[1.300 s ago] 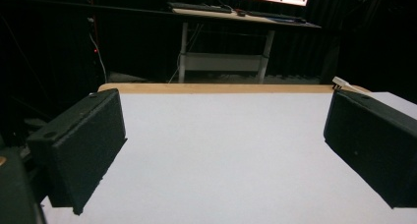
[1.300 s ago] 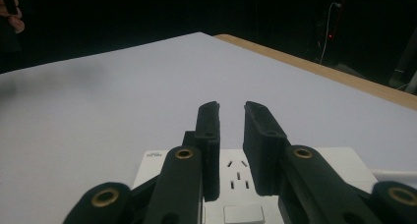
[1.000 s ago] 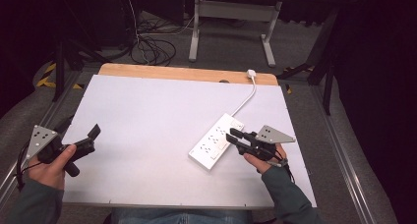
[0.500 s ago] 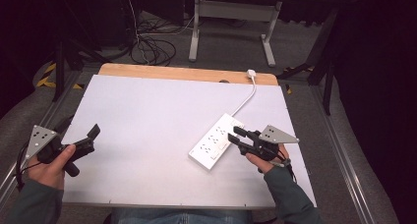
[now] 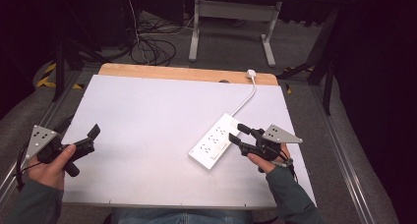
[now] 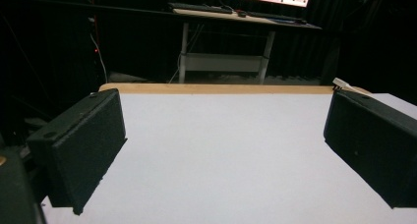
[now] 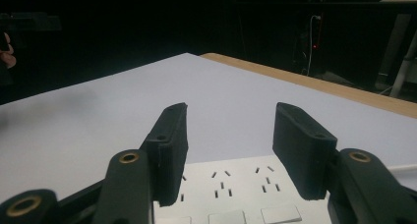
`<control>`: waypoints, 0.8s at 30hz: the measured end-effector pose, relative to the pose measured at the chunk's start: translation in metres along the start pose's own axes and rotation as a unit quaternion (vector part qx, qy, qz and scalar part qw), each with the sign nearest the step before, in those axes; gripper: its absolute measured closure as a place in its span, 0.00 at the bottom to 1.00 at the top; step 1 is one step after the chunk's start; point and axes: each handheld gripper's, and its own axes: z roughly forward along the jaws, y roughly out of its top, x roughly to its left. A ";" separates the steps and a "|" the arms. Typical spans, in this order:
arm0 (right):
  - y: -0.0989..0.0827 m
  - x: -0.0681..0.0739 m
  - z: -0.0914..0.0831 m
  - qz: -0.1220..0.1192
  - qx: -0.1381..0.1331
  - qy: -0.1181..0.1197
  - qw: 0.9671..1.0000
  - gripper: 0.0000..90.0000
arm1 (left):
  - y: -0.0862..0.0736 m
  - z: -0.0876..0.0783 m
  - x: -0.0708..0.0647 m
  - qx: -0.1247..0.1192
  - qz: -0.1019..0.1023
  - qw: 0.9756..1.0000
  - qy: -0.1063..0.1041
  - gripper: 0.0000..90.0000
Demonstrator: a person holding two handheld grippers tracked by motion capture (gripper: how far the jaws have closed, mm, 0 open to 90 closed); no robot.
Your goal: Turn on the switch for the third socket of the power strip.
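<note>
A white power strip (image 5: 215, 141) lies slantwise on the white table top (image 5: 162, 111), right of the middle. Its cable (image 5: 246, 99) runs to a white plug (image 5: 251, 73) at the far wooden edge. My right gripper (image 5: 235, 133) hovers at the strip's right side and points at it. Its jaws have just been opening and stand apart with nothing between them. In the right gripper view the gripper (image 7: 231, 113) sits just over the strip's sockets (image 7: 236, 184). My left gripper (image 5: 81, 127) rests at the table's left edge, open and holding nothing, far from the strip; its own view shows the wide gap (image 6: 223, 145).
A strip of bare wood (image 5: 187, 73) borders the table's far side. Beyond it stand a desk frame (image 5: 231, 17) and loose cables (image 5: 152, 47) on the floor. Metal rails (image 5: 344, 150) run along both sides of the table.
The right gripper's jaws have spread wider beside the power strip. Both hands have stayed in place, and the strip has not moved.
</note>
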 end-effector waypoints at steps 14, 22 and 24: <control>0.002 0.002 -0.006 0.002 -0.026 0.013 1.000 0.47 | 0.000 0.000 0.000 0.000 0.001 1.000 0.000 0.03; 0.002 0.002 -0.009 0.008 -0.035 0.011 0.999 0.42 | 0.000 0.000 0.000 0.000 0.001 1.000 0.000 0.03; 0.002 0.002 -0.010 0.009 -0.038 0.012 0.999 0.40 | 0.000 0.000 0.000 0.000 0.001 1.000 0.000 0.03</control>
